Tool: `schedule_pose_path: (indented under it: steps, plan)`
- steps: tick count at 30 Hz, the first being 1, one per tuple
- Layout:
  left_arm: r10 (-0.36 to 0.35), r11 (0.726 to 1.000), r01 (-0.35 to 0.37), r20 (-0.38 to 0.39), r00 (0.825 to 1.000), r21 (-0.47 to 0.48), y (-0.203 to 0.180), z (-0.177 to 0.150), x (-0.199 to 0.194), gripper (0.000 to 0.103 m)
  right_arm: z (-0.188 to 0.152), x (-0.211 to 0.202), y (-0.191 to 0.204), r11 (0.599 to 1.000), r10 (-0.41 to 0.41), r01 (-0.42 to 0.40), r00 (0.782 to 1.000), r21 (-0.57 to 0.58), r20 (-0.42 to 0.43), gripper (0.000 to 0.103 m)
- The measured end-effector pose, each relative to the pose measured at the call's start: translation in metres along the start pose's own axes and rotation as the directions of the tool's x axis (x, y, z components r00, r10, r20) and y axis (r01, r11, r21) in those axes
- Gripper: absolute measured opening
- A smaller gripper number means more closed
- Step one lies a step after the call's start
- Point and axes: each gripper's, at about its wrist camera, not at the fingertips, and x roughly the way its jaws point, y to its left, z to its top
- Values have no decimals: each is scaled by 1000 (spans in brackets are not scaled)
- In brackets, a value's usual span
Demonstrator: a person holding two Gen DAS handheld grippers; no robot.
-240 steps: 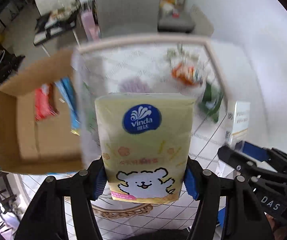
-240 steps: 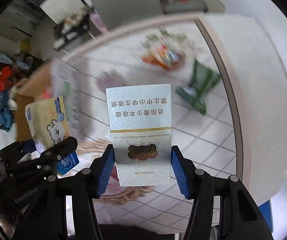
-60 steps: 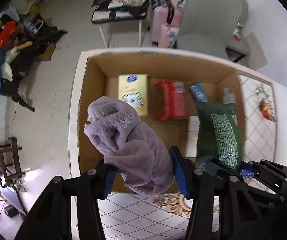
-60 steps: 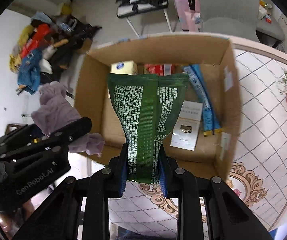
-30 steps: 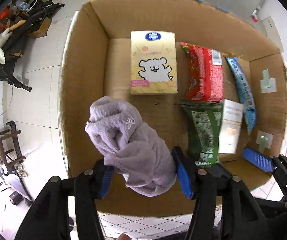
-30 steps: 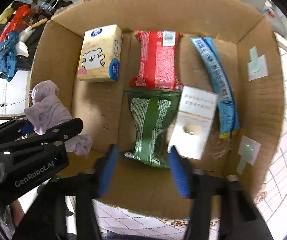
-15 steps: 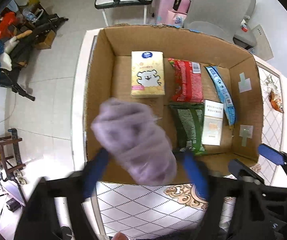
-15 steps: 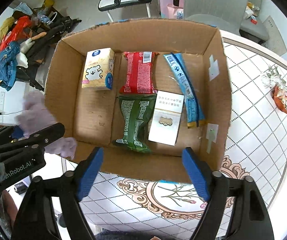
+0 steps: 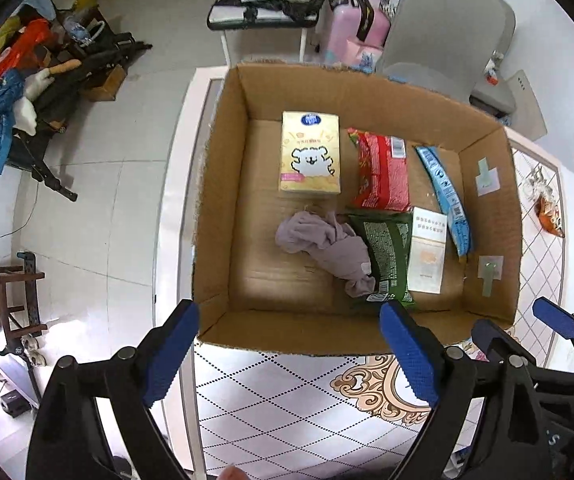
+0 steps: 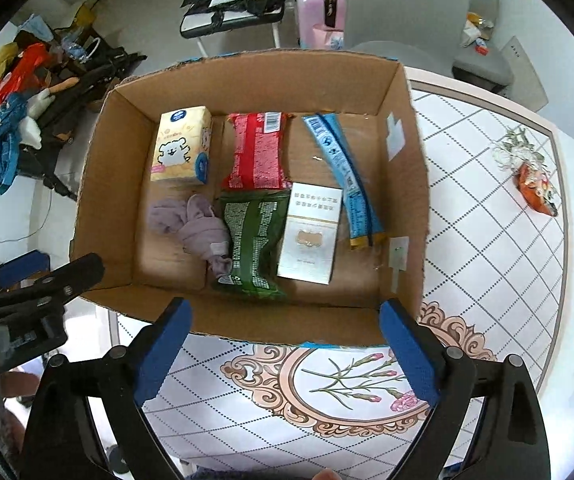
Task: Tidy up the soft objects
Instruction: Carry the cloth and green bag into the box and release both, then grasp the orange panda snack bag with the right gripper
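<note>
An open cardboard box (image 9: 223, 208) (image 10: 99, 176) stands on the table's left end. Inside lie a yellow tissue pack (image 9: 310, 158) (image 10: 181, 150), a red packet (image 9: 383, 174) (image 10: 257, 150), a blue packet (image 9: 445, 196) (image 10: 343, 172), a green packet (image 9: 389, 252) (image 10: 253, 236), a white carton (image 9: 427, 256) (image 10: 311, 232) and a purple cloth (image 9: 327, 246) (image 10: 195, 228). My left gripper (image 9: 289, 356) is open and empty above the box's near wall. My right gripper (image 10: 285, 350) is open and empty, also above the near wall.
An orange snack packet (image 9: 549, 216) (image 10: 535, 186) lies on the patterned tablecloth (image 9: 271, 400) (image 10: 487, 264) to the right of the box. A grey chair (image 9: 447, 40) (image 10: 407, 4), a pink suitcase (image 9: 351, 28) and floor clutter (image 9: 15, 92) lie beyond the table.
My left gripper opened and dropped the purple cloth into the box beside the green packet. My right gripper had let go of the green packet. Both grippers pulled back from the box.
</note>
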Motion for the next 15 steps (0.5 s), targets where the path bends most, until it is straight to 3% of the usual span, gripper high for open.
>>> schedule_pose_path:
  steps: [6,15]
  plan:
    - [19,1000,-18,111,994,-10,-3,-19,-33,93,-13,-22,-3,1000,-15,15,998,-2,63,97]
    - [34,999,-31,198,980,-20,-13,-44,-68,93,-36,-58,-10,999,38,-37,991,-14,126,97]
